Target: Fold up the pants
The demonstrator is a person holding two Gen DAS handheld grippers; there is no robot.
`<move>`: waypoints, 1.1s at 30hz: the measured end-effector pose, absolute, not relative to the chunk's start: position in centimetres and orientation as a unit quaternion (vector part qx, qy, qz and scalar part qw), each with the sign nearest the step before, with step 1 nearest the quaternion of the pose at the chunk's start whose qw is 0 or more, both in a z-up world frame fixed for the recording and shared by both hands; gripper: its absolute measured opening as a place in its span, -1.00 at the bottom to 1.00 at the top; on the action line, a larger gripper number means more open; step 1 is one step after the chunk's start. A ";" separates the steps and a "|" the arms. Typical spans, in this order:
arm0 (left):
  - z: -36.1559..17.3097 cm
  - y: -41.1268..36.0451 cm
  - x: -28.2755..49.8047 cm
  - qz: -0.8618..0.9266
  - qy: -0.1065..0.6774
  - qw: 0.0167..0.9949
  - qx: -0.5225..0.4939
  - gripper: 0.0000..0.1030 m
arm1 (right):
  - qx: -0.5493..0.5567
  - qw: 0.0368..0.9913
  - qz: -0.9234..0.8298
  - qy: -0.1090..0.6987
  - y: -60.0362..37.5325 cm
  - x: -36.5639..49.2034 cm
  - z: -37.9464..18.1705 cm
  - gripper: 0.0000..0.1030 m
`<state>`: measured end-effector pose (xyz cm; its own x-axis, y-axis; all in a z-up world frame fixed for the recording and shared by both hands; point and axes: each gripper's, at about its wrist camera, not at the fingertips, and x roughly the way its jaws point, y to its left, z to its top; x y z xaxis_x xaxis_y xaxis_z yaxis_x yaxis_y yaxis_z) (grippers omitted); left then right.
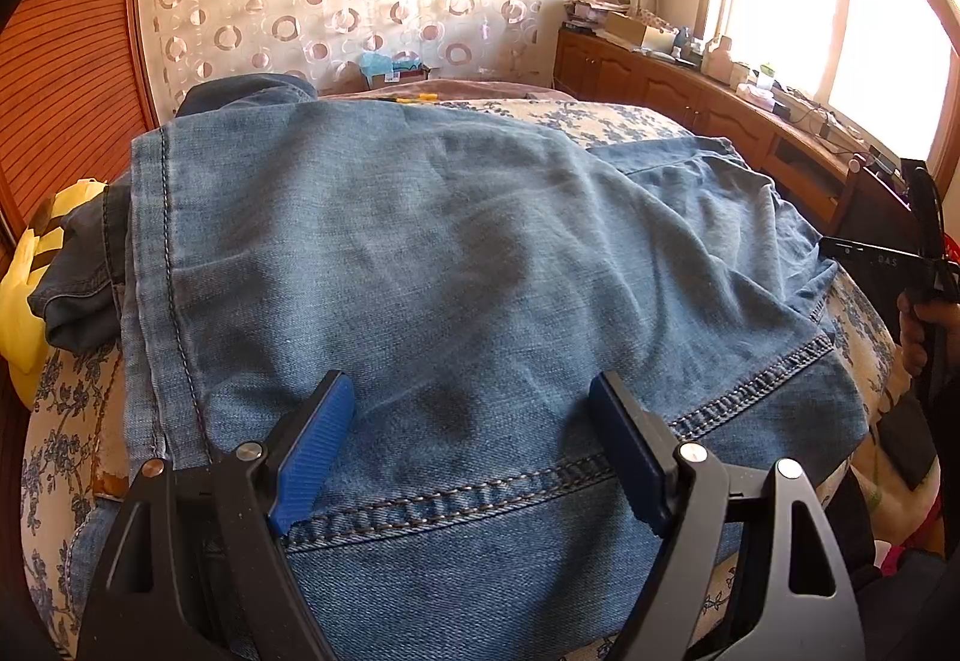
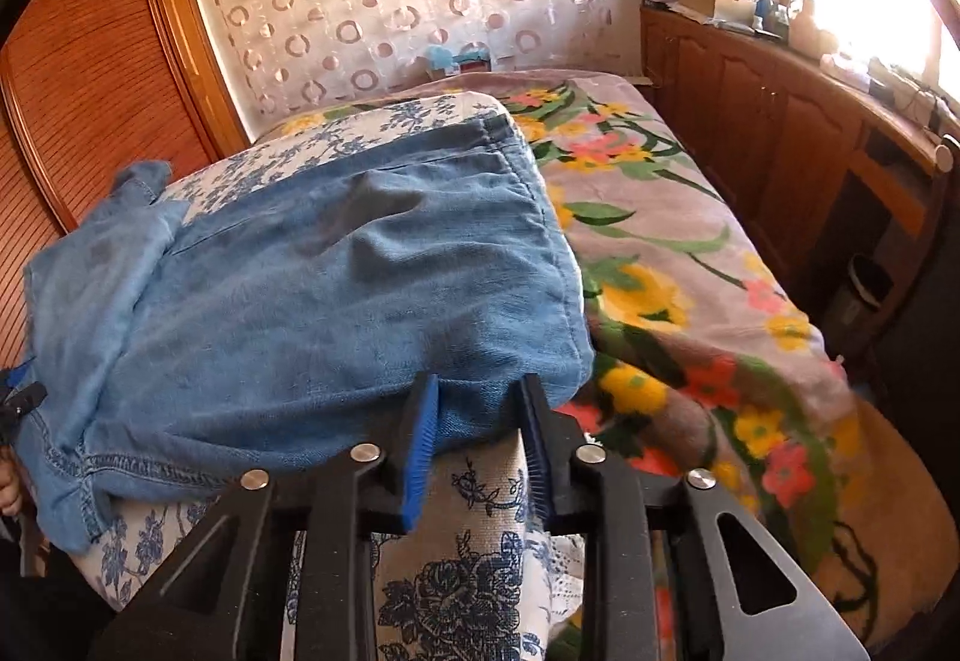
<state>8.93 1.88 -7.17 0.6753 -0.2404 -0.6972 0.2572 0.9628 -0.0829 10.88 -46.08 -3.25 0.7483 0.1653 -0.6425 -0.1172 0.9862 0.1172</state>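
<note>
Light blue denim pants (image 1: 450, 241) lie folded across a blue-flowered cover (image 1: 72, 421) on the bed. My left gripper (image 1: 471, 382) hovers open just above the stitched hem, its blue pads (image 1: 312, 451) wide apart with only flat denim below. At the right edge a hand (image 1: 915, 331) holds the other gripper's black body. In the right wrist view the pants (image 2: 336, 301) end in a thick folded corner, and my right gripper (image 2: 479, 385) is shut on that corner, with denim filling the narrow gap between its pads (image 2: 420, 451).
A darker denim garment (image 1: 84, 271) and a yellow item (image 1: 24, 301) sit at the left. A bright floral blanket (image 2: 690, 271) covers the bed to the right. A wooden cabinet (image 2: 780, 133), a dark bin (image 2: 864, 295) and a slatted wardrobe (image 1: 66, 79) flank the bed.
</note>
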 end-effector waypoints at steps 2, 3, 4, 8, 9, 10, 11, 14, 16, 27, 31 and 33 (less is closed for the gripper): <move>-7.2 1.9 8.9 -0.136 0.379 0.915 0.011 0.58 | 0.035 0.936 0.067 0.344 -46.1 11.4 -3.4 -0.77; -7.2 1.9 8.9 -0.136 0.379 0.915 0.011 0.58 | 0.036 0.937 0.065 0.342 -46.1 11.1 -3.3 -0.87; -7.2 1.9 8.9 -0.135 0.380 0.915 0.012 0.58 | 0.040 0.937 0.069 0.341 -46.2 11.0 -3.2 -0.91; -7.2 1.8 8.9 -0.136 0.381 0.915 0.008 0.58 | 0.025 0.941 0.067 0.330 -45.2 10.4 -2.7 -0.94; -7.1 1.8 8.9 -0.136 0.382 0.914 0.006 0.58 | 0.022 0.943 0.066 0.324 -45.0 10.3 -2.4 -0.94; -7.0 1.8 8.9 -0.137 0.383 0.913 0.005 0.58 | 0.022 0.945 0.067 0.320 -44.3 10.0 -2.1 -0.95; -6.9 1.9 8.9 -0.137 0.384 0.913 0.003 0.58 | 0.021 0.946 0.070 0.314 -43.9 10.0 -1.8 -0.95; -6.2 2.2 8.6 -0.139 0.378 0.915 -0.005 0.58 | 0.013 0.952 0.082 0.295 -42.4 9.6 -0.6 -0.95; -5.5 2.6 8.3 -0.137 0.370 0.919 -0.007 0.58 | 0.005 0.955 0.096 0.282 -41.3 9.4 0.4 -0.95; -2.7 5.7 6.8 -0.113 0.335 0.935 -0.024 0.58 | -0.061 0.953 0.220 0.201 -31.1 7.0 6.2 -0.95; -2.1 6.7 6.4 -0.104 0.327 0.939 -0.028 0.58 | -0.090 0.938 0.280 0.182 -26.1 5.8 7.3 -0.95; -1.9 7.4 6.1 -0.100 0.323 0.941 -0.032 0.58 | -0.103 0.927 0.314 0.178 -23.5 5.1 7.6 -0.95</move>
<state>6.07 7.40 -1.89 0.7714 -0.2093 -0.6010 0.1682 0.9778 -0.1246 5.15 -23.50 7.56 0.7393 0.5458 -0.3944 -0.6191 0.7813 -0.0794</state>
